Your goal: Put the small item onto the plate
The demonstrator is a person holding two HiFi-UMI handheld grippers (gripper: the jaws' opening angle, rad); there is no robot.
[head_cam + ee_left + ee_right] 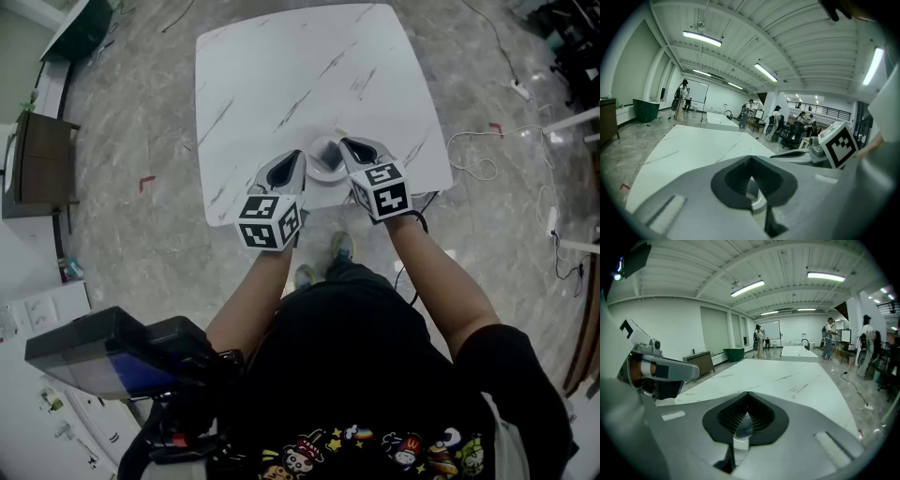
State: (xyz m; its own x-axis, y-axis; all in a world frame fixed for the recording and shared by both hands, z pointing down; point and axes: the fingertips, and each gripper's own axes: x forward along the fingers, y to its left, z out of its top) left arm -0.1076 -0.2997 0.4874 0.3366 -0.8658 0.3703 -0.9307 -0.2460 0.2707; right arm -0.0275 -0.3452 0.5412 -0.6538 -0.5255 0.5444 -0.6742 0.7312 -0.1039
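A small round pale plate sits at the near edge of the white marble table, between my two grippers. No separate small item can be made out on or beside it. My left gripper rests just left of the plate and is shut, its jaws meeting at the tip with nothing held. On the plate's right my right gripper is also shut and empty, its tip pointing over the tabletop. Each gripper shows in the other's view: the right gripper and the left gripper.
The tabletop stretches bare beyond the grippers. Grey marble floor surrounds the table, with a white cable at the right and a dark cabinet at the left. People stand far off in the hall.
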